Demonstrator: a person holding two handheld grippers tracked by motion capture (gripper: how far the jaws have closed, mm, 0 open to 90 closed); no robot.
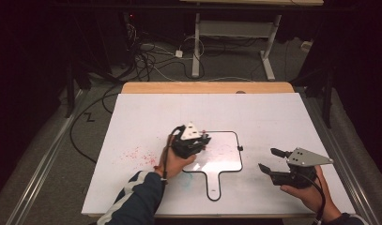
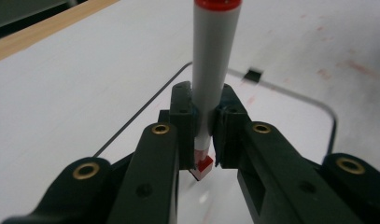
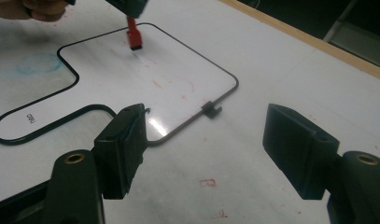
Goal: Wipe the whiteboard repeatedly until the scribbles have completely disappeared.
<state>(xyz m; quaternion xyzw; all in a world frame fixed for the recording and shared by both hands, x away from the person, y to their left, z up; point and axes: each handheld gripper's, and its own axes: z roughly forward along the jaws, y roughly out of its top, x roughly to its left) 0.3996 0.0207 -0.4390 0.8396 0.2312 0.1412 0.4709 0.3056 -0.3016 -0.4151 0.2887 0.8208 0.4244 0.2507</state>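
White board surface [image 1: 146,117] covers pretty much the whole bench, with a strip of wooden edge [image 1: 207,87] showing at the far side. My guess is it's there so marker work wipes off, since there are faint red smudges [image 1: 139,154] left of centre and a pale blue scribble [image 3: 38,63] near the handle end of the outline.

Next biggest is the black paddle-shaped outline [image 1: 240,161], a rounded square with a handle pointing back at the person. It looks like a thin frame lying flat on the board, with a small clip [image 3: 212,109] on one side. Probably it marks the zone to draw or wipe inside.

Left gripper [image 1: 191,140] sits over the upper left part of that outline, tipped downward. Its jaws are closed tight on a marker [image 2: 210,74] with a grey barrel and a red cap end, held upright so the red tip [image 3: 134,39] points at the board inside the outline. From the right gripper view the tip is at or just above the surface; I can't tell if it touches.

Right gripper [image 1: 273,161] hangs off to the right of the outline, well apart from the marker, jaws spread wide and empty. Looks parked out of the way so it doesn't block the drawing hand.
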